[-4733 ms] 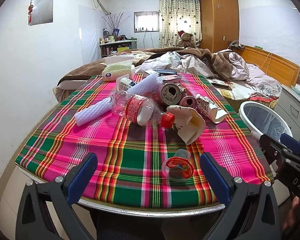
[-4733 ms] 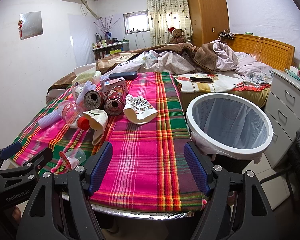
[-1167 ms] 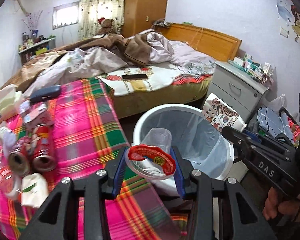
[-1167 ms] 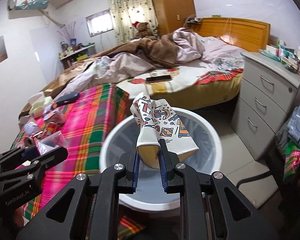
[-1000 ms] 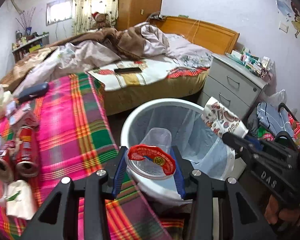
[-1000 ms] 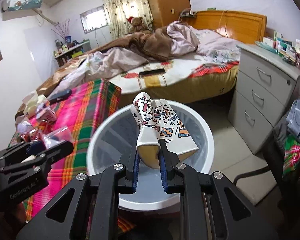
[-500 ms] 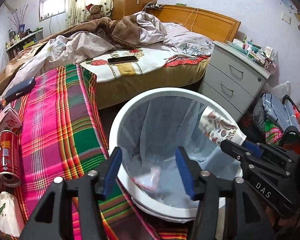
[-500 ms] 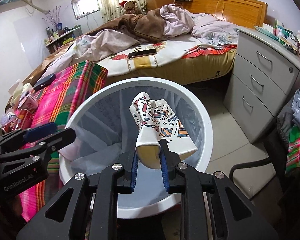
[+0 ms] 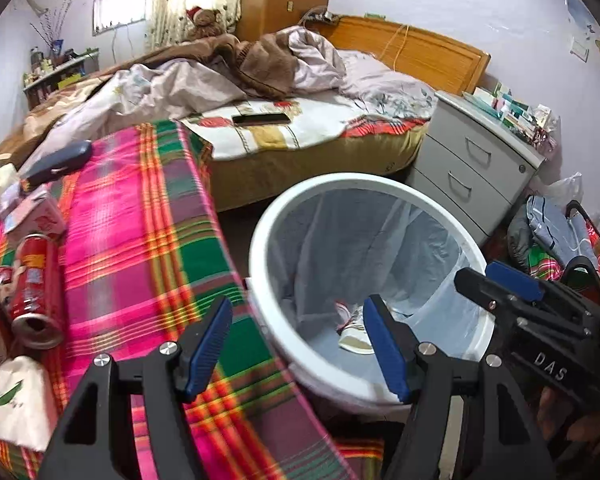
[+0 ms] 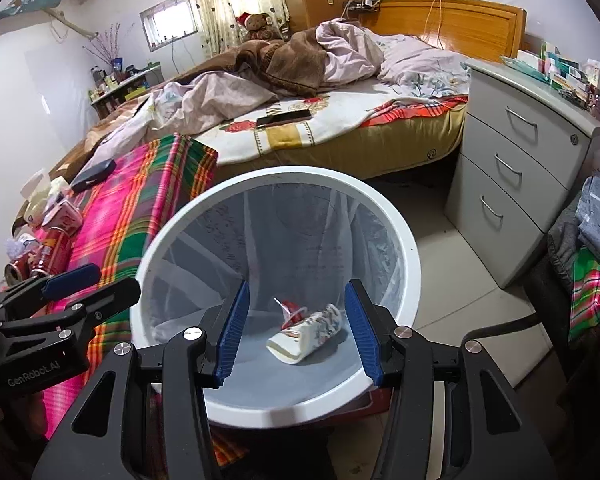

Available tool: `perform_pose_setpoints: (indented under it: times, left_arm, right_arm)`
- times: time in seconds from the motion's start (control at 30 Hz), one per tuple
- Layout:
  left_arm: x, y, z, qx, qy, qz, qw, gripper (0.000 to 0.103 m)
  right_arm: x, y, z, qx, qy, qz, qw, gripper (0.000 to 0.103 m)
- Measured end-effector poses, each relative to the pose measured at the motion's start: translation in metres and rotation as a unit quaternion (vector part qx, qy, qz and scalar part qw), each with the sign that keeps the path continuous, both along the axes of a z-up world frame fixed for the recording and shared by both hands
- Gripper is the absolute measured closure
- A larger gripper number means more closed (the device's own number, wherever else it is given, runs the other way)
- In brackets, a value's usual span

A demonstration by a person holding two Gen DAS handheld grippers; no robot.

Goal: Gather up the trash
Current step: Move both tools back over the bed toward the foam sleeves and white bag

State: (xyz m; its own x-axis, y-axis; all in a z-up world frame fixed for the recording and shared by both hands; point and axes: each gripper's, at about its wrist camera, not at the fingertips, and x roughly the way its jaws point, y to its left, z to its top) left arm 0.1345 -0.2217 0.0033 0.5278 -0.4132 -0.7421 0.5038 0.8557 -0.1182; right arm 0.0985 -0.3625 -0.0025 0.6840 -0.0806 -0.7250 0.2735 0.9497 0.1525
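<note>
Both grippers sit over the white bin (image 10: 404, 232) rn, nothing held in either. Right gripper (image 10: 296, 320): jaws opening, about halfway apart, only air btwn the blue pads. Left gripper (image 9: 300, 344): same, jaws opening, empty, hanging over the bin's near rim beside the table edge.

Done so far, as I judge it: two bits of trash lie at the bottom of the bin liner, a patterned paper cup (image 10: 308, 336) on its side w/ a clear plastic cup with a red lid (image 10: 290, 312) touching it just behind.

Left to do: plenty. On the plaid tablecloth (image 9: 140, 232) I see red cans (image 9: 36, 292), a small carton (image 9: 36, 216) and a white crumpled wrapper (image 9: 20, 400) near the front edge, all well apart from the bin. A dark case (image 9: 56, 160) at the far end, can't tell if that's trash. I'd call it early, maybe a quarter through.
</note>
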Motion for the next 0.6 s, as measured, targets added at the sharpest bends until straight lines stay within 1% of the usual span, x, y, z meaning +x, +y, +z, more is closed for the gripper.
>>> perform_pose_setpoints:
  times: [0.07, 0.2, 0.37, 0.53, 0.6]
  left_arm:
    - [-0.004, 0.011, 0.004, 0.0, -0.008, 0.011, 0.9999, 0.033]
    - [-0.011, 0.035, 0.012, -0.012, -0.02, 0.025, 0.9994, 0.033]
    - [-0.021, 0.069, 0.022, -0.024, -0.036, 0.054, 0.9976, 0.033]
    - [-0.031, 0.107, 0.028, -0.031, -0.05, 0.082, 0.9949, 0.033]
    - [-0.034, 0.123, 0.029, -0.038, -0.049, 0.089, 0.9941, 0.033]
  right_arm:
    - [0.0, 0.005, 0.004, -0.002, -0.005, 0.001, 1.0, 0.052]
    - [-0.004, 0.019, 0.013, -0.003, -0.022, 0.01, 1.0, 0.052]
    - [-0.007, 0.04, 0.02, 0.0, -0.041, 0.028, 0.999, 0.052]
    - [-0.008, 0.065, 0.023, 0.006, -0.055, 0.051, 0.997, 0.052]
    - [-0.006, 0.076, 0.023, 0.01, -0.057, 0.067, 0.996, 0.052]
